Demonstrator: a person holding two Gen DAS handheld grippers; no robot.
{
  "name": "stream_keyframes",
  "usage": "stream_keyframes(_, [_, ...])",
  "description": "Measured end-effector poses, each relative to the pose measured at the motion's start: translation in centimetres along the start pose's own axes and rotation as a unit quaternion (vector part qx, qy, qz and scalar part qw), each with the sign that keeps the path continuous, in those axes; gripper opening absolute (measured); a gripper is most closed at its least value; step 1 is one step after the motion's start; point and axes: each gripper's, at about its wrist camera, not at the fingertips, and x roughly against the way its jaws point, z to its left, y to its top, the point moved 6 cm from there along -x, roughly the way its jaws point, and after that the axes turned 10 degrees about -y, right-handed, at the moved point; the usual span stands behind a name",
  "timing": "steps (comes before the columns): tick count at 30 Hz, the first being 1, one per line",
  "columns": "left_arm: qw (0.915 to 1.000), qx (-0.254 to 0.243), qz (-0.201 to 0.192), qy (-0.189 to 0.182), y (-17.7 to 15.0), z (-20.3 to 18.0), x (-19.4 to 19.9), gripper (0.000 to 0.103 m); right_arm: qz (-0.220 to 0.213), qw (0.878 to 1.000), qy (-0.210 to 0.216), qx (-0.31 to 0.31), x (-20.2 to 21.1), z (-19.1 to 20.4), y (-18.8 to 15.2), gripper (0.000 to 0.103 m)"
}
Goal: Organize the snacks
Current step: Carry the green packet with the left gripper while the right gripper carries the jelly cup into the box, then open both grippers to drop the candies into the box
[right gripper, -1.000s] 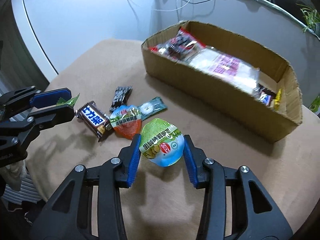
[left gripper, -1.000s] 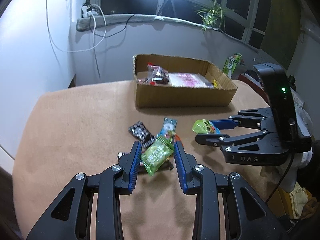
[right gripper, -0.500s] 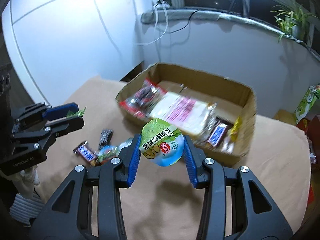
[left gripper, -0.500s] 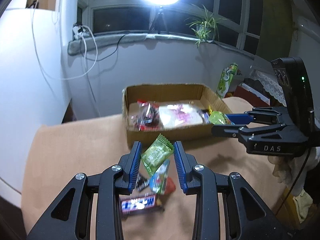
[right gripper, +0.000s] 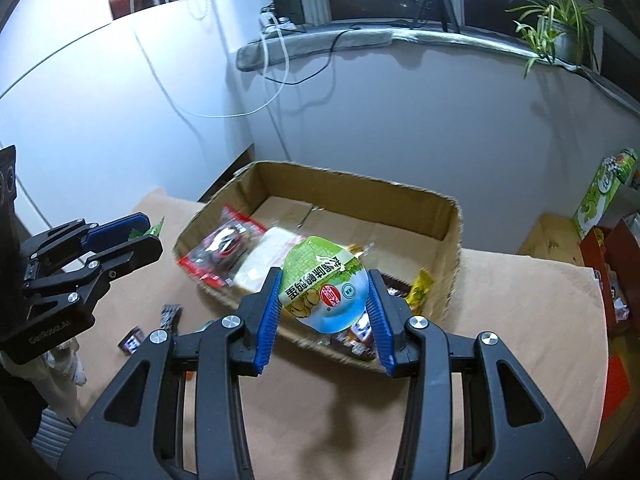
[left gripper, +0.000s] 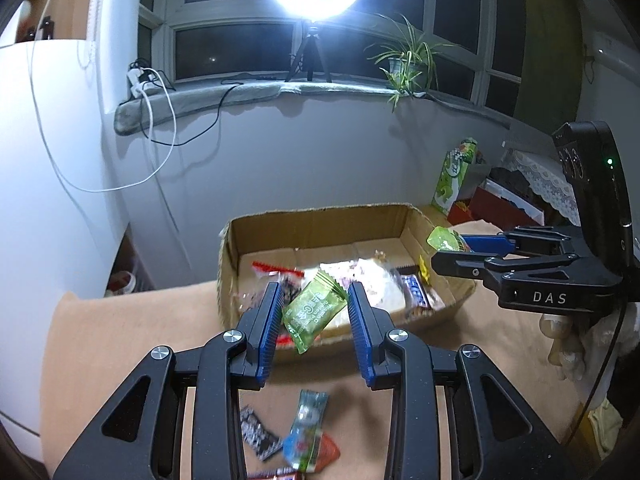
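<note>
The left gripper [left gripper: 314, 316] is clamped on a green foil sachet [left gripper: 313, 311], and the right gripper [right gripper: 326, 300] on a round green-lidded jelly cup [right gripper: 325, 290]. The open brown cardboard box [right gripper: 436, 216] lies ahead and below both; the right one seems nearer.

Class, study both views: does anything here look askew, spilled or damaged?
Nothing looks spilled or damaged. A few snack packets lie scattered on the table outside the cardboard box, not yet put away.
</note>
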Motion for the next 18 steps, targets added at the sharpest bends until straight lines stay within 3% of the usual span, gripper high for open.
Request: stream_keyframes(18, [0.9993, 0.02, 0.031, -0.001, 0.7, 0.5, -4.9, 0.032, 0.028, 0.999, -0.01, -0.03, -3.9, -2.6, 0.1, 0.046])
